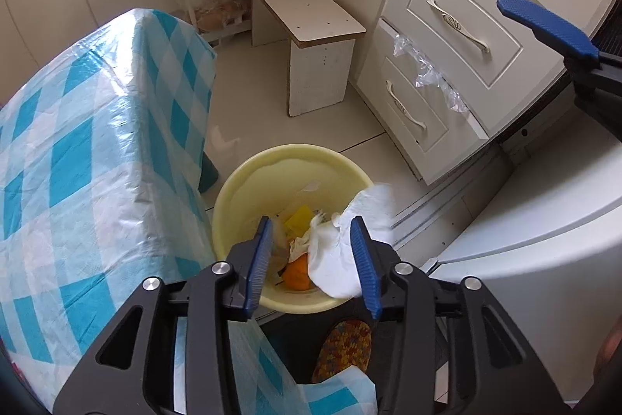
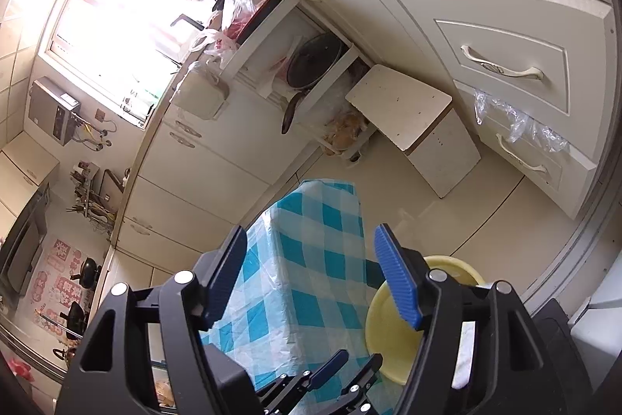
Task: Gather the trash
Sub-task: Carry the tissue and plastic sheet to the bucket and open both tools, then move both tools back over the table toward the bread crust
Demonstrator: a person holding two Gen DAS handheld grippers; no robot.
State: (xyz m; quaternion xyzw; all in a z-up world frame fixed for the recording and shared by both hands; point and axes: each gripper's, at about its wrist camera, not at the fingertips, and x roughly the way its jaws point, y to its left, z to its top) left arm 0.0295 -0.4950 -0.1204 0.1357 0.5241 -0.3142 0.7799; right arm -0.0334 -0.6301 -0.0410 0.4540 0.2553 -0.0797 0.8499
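- Setting: kitchen with cream drawer cabinets (image 1: 458,26), pale floor, white stool (image 1: 311,37) at 12 o'clock, table under blue-checked cloth (image 1: 77,150) at 9 o'clock.
- Step, as judged: drop-off. White crumpled paper (image 1: 342,251) is seen over the yellow bin (image 1: 241,181), blurred, between the parted pads of the left gripper (image 1: 315,267); contact cannot be told.
- Right gripper (image 2: 311,279): spread, nothing held, bin at 4 o'clock.
- Next, as judged: further trash to be sought.
- Hidden: bin's near rim; orange item (image 1: 297,275) inside unidentified.
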